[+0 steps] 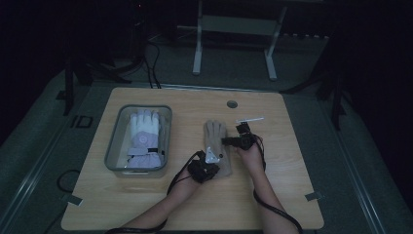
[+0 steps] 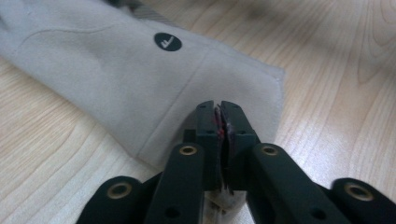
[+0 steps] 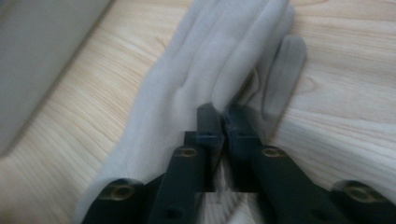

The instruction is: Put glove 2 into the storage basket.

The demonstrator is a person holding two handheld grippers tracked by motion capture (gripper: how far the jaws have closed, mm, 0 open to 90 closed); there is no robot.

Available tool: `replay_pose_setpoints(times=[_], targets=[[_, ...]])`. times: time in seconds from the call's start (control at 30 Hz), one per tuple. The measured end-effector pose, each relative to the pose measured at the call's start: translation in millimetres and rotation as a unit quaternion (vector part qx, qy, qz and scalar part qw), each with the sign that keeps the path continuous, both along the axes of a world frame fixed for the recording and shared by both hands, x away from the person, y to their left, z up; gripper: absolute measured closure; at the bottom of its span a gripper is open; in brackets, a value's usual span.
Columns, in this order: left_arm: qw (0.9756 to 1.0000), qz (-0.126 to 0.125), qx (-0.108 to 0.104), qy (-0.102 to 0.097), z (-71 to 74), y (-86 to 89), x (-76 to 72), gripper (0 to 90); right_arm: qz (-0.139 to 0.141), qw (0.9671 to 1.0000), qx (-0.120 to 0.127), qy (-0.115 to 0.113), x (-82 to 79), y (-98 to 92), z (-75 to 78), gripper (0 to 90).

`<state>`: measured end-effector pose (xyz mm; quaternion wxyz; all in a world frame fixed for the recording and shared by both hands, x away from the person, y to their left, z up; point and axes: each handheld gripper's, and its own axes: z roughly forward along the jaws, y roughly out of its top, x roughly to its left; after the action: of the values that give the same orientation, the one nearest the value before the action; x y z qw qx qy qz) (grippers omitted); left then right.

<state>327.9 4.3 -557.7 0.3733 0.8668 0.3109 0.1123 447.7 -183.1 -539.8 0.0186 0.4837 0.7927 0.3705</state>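
Observation:
A beige glove [image 1: 216, 134] lies flat in the middle of the wooden table [image 1: 292, 195], fingers pointing away from the person. My left gripper [image 1: 215, 159] is at its cuff end. In the left gripper view the jaws [image 2: 218, 116] are shut with the cuff's fabric pinched between them, and a round black logo [image 2: 167, 42] shows on the glove [image 2: 107, 70]. My right gripper [image 1: 225, 141] comes in from the right at the glove's side. In the blurred right gripper view its jaws [image 3: 223, 114] are shut on the glove [image 3: 205, 60] near the thumb.
A clear plastic bin [image 1: 116, 146] stands at the left of the table with a white glove [image 1: 144, 131] inside; its wall [image 3: 42, 56] shows in the right gripper view. A small white strip [image 1: 250, 119] lies beyond the right gripper. A cable hole [image 1: 232, 104] sits near the far edge.

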Motion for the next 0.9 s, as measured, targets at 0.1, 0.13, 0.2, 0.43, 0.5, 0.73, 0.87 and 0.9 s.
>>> replay_pose_setpoints(times=[0.1,0.13,0.2,0.43,0.5,0.73,0.87,0.9], targets=[[1.0000,-0.001,0.003,-0.007,-1.2,0.7,-2.1,88.4,-0.009,0.9992,-0.024,-0.030,-2.7,0.1,5.9,87.8],[0.9999,-0.002,0.006,-0.009,-1.2,1.1,-2.3,88.4,-0.012,0.9991,-0.026,-0.031,-3.1,0.4,7.4,87.8],[0.9999,0.001,0.008,-0.012,-1.0,1.2,-2.6,88.3,-0.011,0.9988,-0.034,-0.034,-3.0,1.0,8.1,87.8],[0.9999,-0.003,0.011,-0.008,-0.6,2.0,-1.4,88.1,-0.043,0.9966,-0.065,-0.024,0.4,6.4,4.9,62.7],[0.9999,-0.004,0.010,-0.006,-0.6,2.2,-0.8,88.2,-0.058,0.9977,-0.030,-0.017,1.7,3.2,6.9,49.3],[1.0000,-0.005,0.007,-0.004,-0.9,2.8,-0.3,88.2,-0.048,0.9988,-0.005,0.003,7.2,7.2,2.4,39.6],[1.0000,-0.005,0.005,-0.004,-1.3,3.7,-0.4,88.3,-0.041,0.9988,-0.007,0.025,10.0,9.0,-6.6,42.4],[1.0000,-0.004,0.003,-0.003,-1.6,4.2,-0.7,88.2,-0.040,0.9989,-0.009,0.024,9.8,8.7,-6.8,45.1]])
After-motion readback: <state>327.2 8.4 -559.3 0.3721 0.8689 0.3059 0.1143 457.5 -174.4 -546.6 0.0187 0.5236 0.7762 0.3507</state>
